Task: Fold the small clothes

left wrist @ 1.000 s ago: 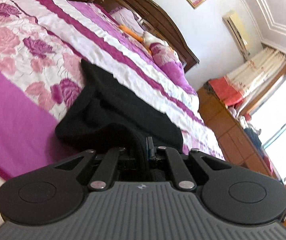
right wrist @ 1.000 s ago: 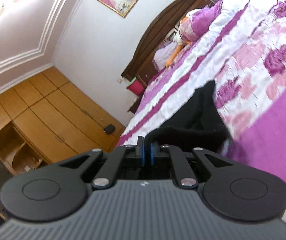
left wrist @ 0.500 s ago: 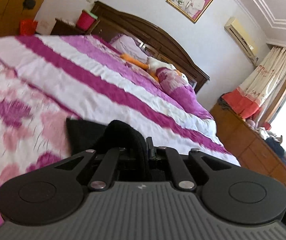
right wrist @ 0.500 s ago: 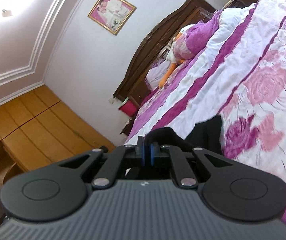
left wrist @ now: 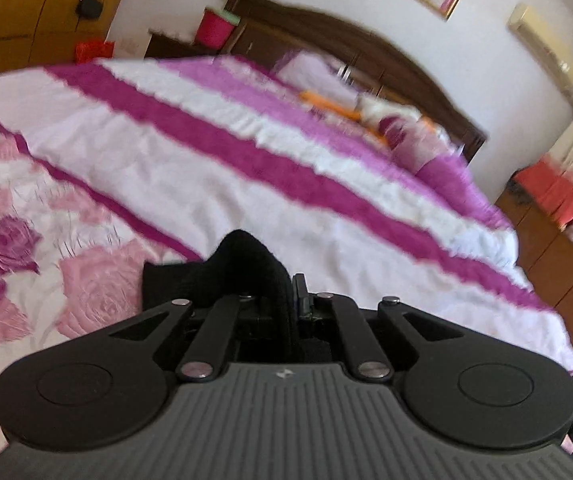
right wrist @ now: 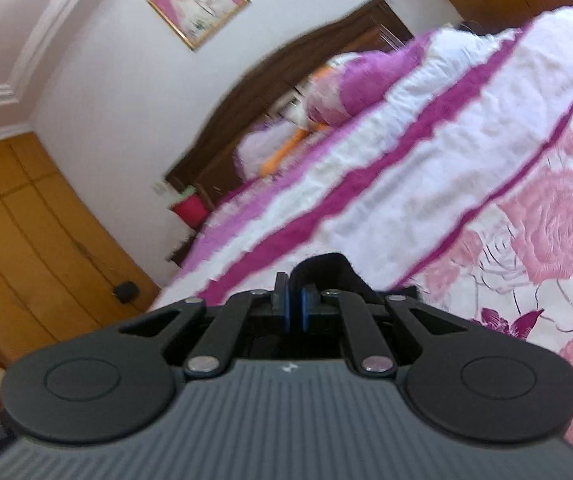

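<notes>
I have both grippers low over the bedspread (left wrist: 214, 176), each pointing roughly toward the headboard (left wrist: 350, 52). My left gripper (left wrist: 292, 300) sits nearly level, with its 2 fingers pressed together on a bunched ridge of the black garment (left wrist: 246, 268); the cloth rises in a hump just ahead of the fingertips and spreads out to their left, over a pink rose print. My right gripper (right wrist: 294, 300) is rolled, so the bed runs diagonally through its view. Its blue pads (right wrist: 285, 304) are clamped on a thin fold of the same black garment (right wrist: 326, 270), which arches just beyond the tips and trails off to their right. Beyond both sets of fingers lie white and magenta stripes, then a purple pillow (right wrist: 366, 80) near the headboard.
</notes>
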Action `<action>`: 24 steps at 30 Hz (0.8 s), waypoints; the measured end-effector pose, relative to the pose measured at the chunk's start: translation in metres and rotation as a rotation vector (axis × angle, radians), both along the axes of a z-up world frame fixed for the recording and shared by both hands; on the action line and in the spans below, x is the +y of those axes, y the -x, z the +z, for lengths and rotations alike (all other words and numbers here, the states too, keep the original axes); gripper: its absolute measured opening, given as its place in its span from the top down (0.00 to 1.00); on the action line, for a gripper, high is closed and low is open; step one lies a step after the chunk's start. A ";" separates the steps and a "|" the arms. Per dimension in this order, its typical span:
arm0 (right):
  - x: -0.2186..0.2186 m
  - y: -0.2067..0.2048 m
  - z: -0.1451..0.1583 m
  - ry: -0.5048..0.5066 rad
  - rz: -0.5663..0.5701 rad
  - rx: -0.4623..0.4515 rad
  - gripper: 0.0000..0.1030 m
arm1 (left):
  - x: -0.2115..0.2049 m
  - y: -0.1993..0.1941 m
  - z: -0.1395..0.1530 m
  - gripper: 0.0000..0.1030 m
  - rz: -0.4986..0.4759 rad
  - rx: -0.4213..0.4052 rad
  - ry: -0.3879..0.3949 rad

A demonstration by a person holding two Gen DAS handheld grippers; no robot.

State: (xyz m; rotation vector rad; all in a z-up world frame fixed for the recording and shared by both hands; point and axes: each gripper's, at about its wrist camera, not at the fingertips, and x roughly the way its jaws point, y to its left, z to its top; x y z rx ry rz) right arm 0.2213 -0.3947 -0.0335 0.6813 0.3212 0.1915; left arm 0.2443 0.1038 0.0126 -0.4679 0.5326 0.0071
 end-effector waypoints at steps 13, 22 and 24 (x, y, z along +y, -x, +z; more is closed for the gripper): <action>-0.004 -0.034 -0.053 0.001 0.018 0.201 0.91 | 0.004 -0.034 -0.054 0.91 -0.035 0.147 -0.040; 0.002 -0.009 -0.019 0.081 0.054 0.201 0.57 | 0.006 0.004 -0.021 0.42 -0.073 0.129 -0.066; 0.003 -0.002 -0.012 0.101 0.066 0.189 0.56 | 0.007 0.017 -0.016 0.39 -0.079 0.106 -0.062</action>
